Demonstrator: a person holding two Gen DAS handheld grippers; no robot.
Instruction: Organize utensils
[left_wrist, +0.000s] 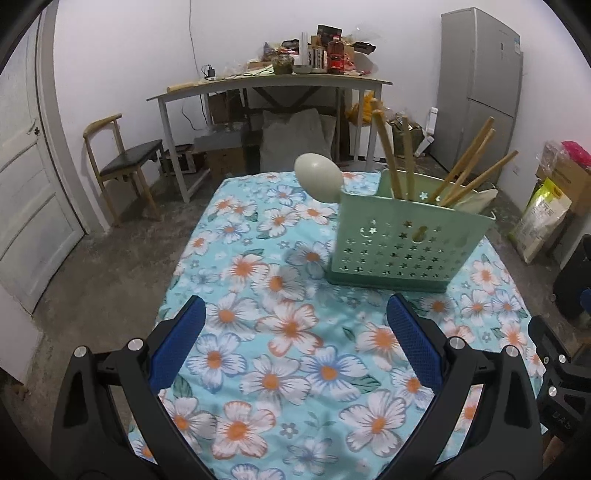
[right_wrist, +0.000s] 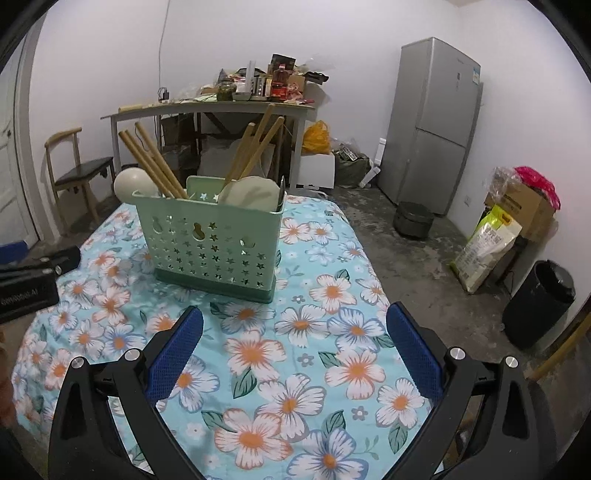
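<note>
Utensils stand in a green perforated holder (right_wrist: 212, 240) on the floral-clothed desk (right_wrist: 295, 332): wooden handles (right_wrist: 155, 162), a pale spoon (right_wrist: 131, 184), a spatula (right_wrist: 251, 192). Left gripper (left_wrist: 295, 347) and right gripper (right_wrist: 295, 347) hover nearby, fingers wide, empty.

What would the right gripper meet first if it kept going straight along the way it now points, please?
Most likely the floral tablecloth between the open right gripper and the green utensil holder; if the approach is shallower than it looks, the holder's front wall.
</note>
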